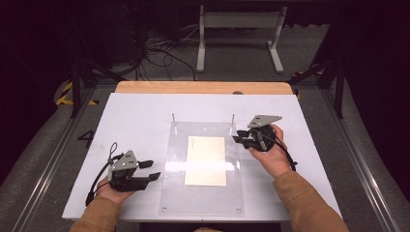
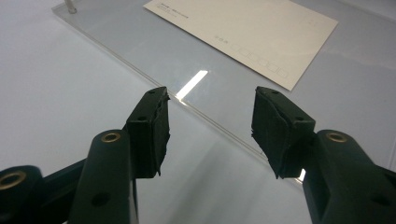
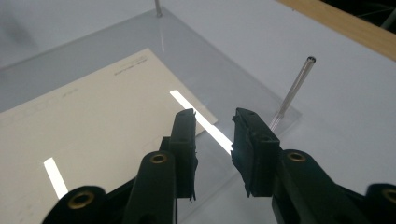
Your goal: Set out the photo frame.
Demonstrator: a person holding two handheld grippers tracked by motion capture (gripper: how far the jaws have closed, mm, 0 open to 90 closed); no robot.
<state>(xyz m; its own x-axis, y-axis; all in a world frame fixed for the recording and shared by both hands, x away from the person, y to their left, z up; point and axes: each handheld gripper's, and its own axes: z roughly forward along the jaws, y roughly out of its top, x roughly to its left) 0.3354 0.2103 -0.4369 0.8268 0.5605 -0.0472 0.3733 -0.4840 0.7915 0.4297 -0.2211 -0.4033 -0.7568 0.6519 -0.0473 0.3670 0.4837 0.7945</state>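
A cream envelope (image 1: 206, 160) with small print lies flat within the outline of a clear acrylic plate (image 1: 203, 195) on the white table. My left gripper (image 1: 153, 169) sits low at the plate's left edge, open, with nothing between its jaws. In the left gripper view, the left gripper (image 2: 210, 112) points across that edge towards the envelope (image 2: 252, 32). My right gripper (image 1: 237, 137) hovers at the plate's far right edge. In the right gripper view, the right gripper (image 3: 212, 128) has a narrow empty gap between its jaws, above the envelope's corner (image 3: 93, 116) and the plate (image 3: 224, 70).
Two thin metal pins (image 1: 173, 119) (image 1: 232, 118) stand upright at the plate's far corners; the nearer pin (image 3: 295, 88) is just right of my right jaws. A wooden strip (image 1: 203, 87) borders the table's far edge. Cables and a white frame (image 1: 239, 29) lie on the floor beyond.
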